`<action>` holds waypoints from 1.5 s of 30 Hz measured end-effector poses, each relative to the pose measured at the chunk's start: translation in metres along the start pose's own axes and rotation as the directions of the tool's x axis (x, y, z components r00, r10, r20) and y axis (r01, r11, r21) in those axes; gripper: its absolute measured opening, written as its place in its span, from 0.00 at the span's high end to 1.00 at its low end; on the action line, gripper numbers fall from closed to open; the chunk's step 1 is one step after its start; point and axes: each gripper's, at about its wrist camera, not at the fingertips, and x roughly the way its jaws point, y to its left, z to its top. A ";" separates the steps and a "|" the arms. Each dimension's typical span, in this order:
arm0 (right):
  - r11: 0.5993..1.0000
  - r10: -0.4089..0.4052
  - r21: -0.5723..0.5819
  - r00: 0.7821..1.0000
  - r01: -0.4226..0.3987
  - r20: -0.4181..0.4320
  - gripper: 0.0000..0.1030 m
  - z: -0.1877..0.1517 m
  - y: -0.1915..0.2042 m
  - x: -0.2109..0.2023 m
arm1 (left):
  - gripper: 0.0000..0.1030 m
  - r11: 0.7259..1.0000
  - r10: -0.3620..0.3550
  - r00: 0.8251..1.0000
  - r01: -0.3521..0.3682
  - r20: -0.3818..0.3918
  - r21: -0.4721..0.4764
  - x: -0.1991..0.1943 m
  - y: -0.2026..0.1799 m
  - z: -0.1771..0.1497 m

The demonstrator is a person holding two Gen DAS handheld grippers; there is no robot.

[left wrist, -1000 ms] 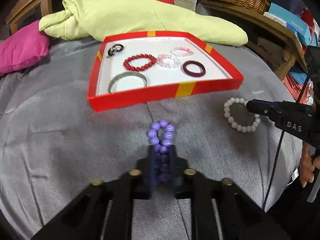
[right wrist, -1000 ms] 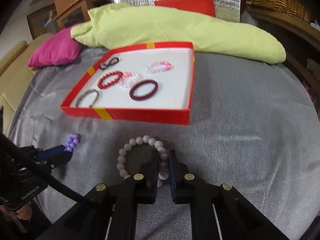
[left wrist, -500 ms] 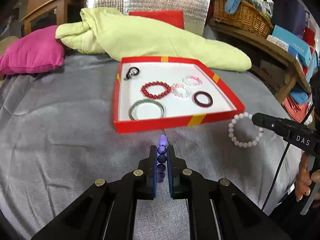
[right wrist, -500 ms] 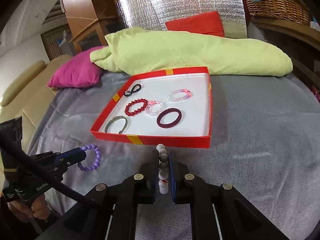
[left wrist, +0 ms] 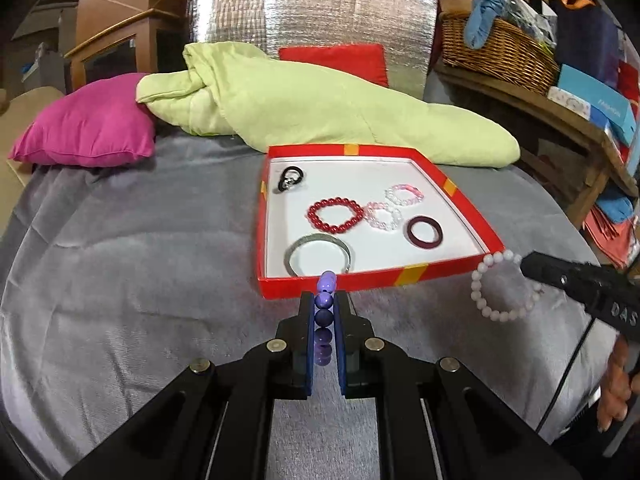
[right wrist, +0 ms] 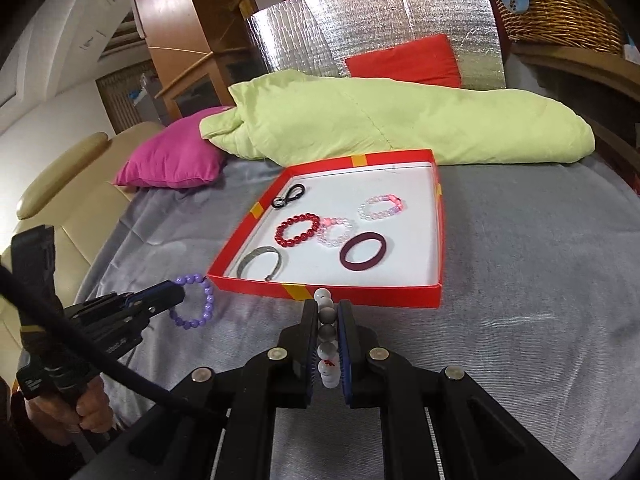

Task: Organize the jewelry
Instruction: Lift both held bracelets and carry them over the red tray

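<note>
Between your left gripper's [left wrist: 324, 308] blue pads sits the purple bead bracelet [left wrist: 324, 316], pinched edge-on w/ jaws nearly closed, one bead poking past the tips. Same deal on your right gripper [right wrist: 329, 320]: jaws narrow, clamped on the white bead bracelet [right wrist: 327, 340], beads stacked in the slot. From the right wrist view, the purple loop [right wrist: 194, 301] hangs off the left tips [right wrist: 176, 294], clear of the grey bedspread [right wrist: 540, 320]; your left hand [right wrist: 68, 408] wraps the handle at lower left. From the left wrist view, the white loop [left wrist: 505, 286] dangles off the right gripper's tip [left wrist: 528, 266], just beside the box's near right corner; your right hand [left wrist: 618, 384] shows at the frame edge.

Just ahead of both grippers: red shallow box [left wrist: 360, 280] w/ yellow tape marks and a white floor, lying on the bedspread. Inside, nearest the left gripper, a silver cuff bangle [left wrist: 319, 254]. Right of it, a dark maroon bangle [left wrist: 425, 232]. Mid-box: red bead bracelet [left wrist: 337, 215] touching a clear-pink bead bracelet [left wrist: 384, 216]; a second pink-clear bead bracelet [left wrist: 404, 195] lies just behind that. Far left corner: a small black ring piece [left wrist: 290, 179], detail too small to tell.

Beyond the box: lime-green quilt [left wrist: 320, 108], magenta pillow [left wrist: 86, 126] to its left, red cushion [left wrist: 334, 62] against a silver foil panel [left wrist: 308, 16]. Far right: wicker basket [left wrist: 496, 48] on a wooden shelf.
</note>
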 end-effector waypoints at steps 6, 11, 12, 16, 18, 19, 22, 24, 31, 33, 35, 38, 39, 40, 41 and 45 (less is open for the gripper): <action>1.000 0.008 0.014 1.000 -0.008 0.009 0.90 0.001 0.000 -0.001 | 0.90 0.997 0.071 0.997 -0.071 0.012 0.014 0.000 0.000 0.003; 1.000 0.013 0.019 1.000 -0.013 0.008 0.90 0.001 0.005 0.001 | 0.90 0.994 0.108 0.994 -0.108 0.006 0.012 0.000 0.003 0.004; 1.000 0.014 0.018 1.000 -0.014 0.008 0.90 0.001 0.006 0.001 | 0.90 0.993 0.116 0.993 -0.116 0.007 0.011 0.000 0.004 0.004; 0.999 0.031 0.013 0.999 -0.031 0.011 0.90 0.002 0.016 0.004 | 0.90 0.989 0.146 0.989 -0.147 0.008 0.010 -0.002 0.008 0.004; 0.999 0.042 0.009 0.999 -0.042 0.012 0.90 0.002 0.022 0.006 | 0.90 0.987 0.159 0.987 -0.159 0.010 0.012 -0.003 0.010 0.004; 0.999 0.046 0.008 0.999 -0.046 0.012 0.90 0.002 0.024 0.007 | 0.90 0.986 0.168 0.986 -0.168 0.010 0.013 -0.004 0.011 0.003; 0.998 0.057 0.000 0.998 -0.057 0.012 0.90 0.002 0.033 0.010 | 0.90 0.981 0.191 0.982 -0.191 0.009 0.015 -0.005 0.015 0.003; 0.998 0.064 -0.005 0.998 -0.064 0.012 0.90 0.001 0.039 0.012 | 0.90 0.979 0.205 0.979 -0.205 0.006 0.012 -0.006 0.019 0.002; 0.997 0.079 -0.022 0.997 -0.079 0.009 0.90 0.001 0.052 0.017 | 0.90 0.968 0.249 0.968 -0.249 0.020 0.006 -0.013 0.030 0.002; 0.997 0.076 -0.026 0.997 -0.076 0.010 0.90 0.001 0.053 0.018 | 0.90 0.966 0.257 0.966 -0.257 0.025 0.002 -0.015 0.033 0.002; 0.997 0.072 -0.034 0.997 -0.072 0.015 0.90 0.001 0.054 0.017 | 0.90 0.966 0.259 0.965 -0.259 0.029 -0.004 -0.017 0.035 0.003; 0.997 0.075 -0.035 0.997 -0.074 0.021 0.90 0.001 0.051 0.014 | 0.90 0.963 0.271 0.962 -0.271 0.039 -0.007 -0.019 0.037 0.004; 0.997 0.074 -0.033 0.997 -0.074 0.022 0.90 0.002 0.050 0.013 | 0.90 0.961 0.275 0.961 -0.275 0.041 -0.009 -0.019 0.037 0.005; 0.997 0.073 -0.029 0.997 -0.073 0.024 0.90 0.002 0.048 0.012 | 0.90 0.960 0.279 0.959 -0.279 0.044 -0.011 -0.019 0.037 0.005; 0.997 0.073 -0.026 0.997 -0.072 0.025 0.90 0.002 0.045 0.011 | 0.90 0.960 0.281 0.958 -0.281 0.047 -0.012 -0.020 0.038 0.005; 0.998 0.066 -0.004 0.997 -0.066 0.040 0.90 0.005 0.034 0.004 | 0.90 0.957 0.290 0.955 -0.290 0.057 -0.015 -0.021 0.037 0.008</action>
